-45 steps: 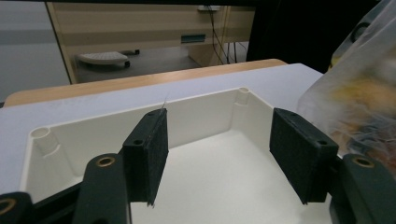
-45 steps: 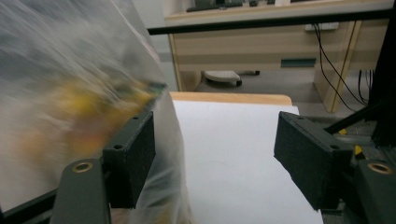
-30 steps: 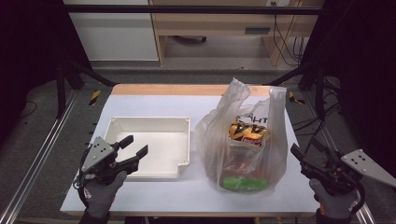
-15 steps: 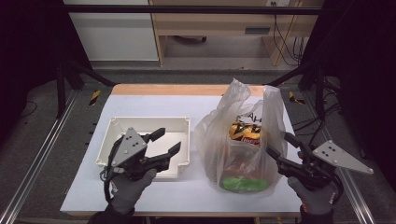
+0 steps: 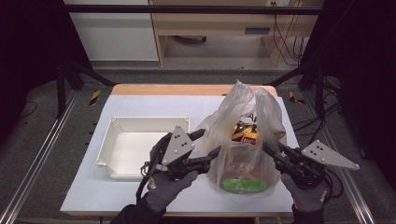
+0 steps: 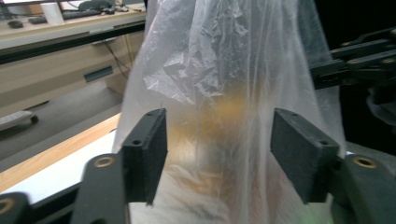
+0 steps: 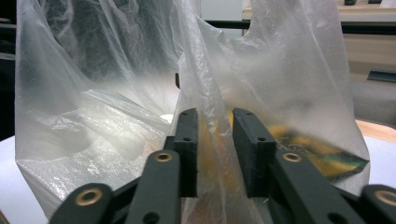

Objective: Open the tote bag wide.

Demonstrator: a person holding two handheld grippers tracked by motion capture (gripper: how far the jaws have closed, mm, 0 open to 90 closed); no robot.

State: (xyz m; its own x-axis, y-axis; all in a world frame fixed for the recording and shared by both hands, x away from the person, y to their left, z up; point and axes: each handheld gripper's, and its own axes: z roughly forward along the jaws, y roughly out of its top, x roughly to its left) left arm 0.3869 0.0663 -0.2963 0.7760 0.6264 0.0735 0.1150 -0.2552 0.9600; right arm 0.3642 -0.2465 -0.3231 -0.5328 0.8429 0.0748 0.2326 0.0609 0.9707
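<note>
A clear plastic bag [image 5: 243,140] stands on the white table, holding a yellow and red snack packet [image 5: 243,133] and something green [image 5: 243,185] at the bottom. My left gripper [image 5: 211,142] is at the bag's left side. Its jaws have just been closing a little but still stand wide apart, with the bag's wall [image 6: 224,70] bulging between them [image 6: 218,140]. My right gripper [image 5: 273,148] is at the bag's right side. Its jaws have just been closing and now stand narrow [image 7: 215,140], with a fold of the bag [image 7: 116,116] between the pads and a gap still showing.
A shallow white tray [image 5: 121,122] lies on the table left of the bag, just behind my left hand. Beyond the table's wooden far edge [image 5: 187,88] are a metal frame, cables and a cabinet.
My left gripper has swung right and slightly up, from the tray's front left to the bag's left side. My right gripper has moved in to the bag's right side and its jaws have narrowed.
</note>
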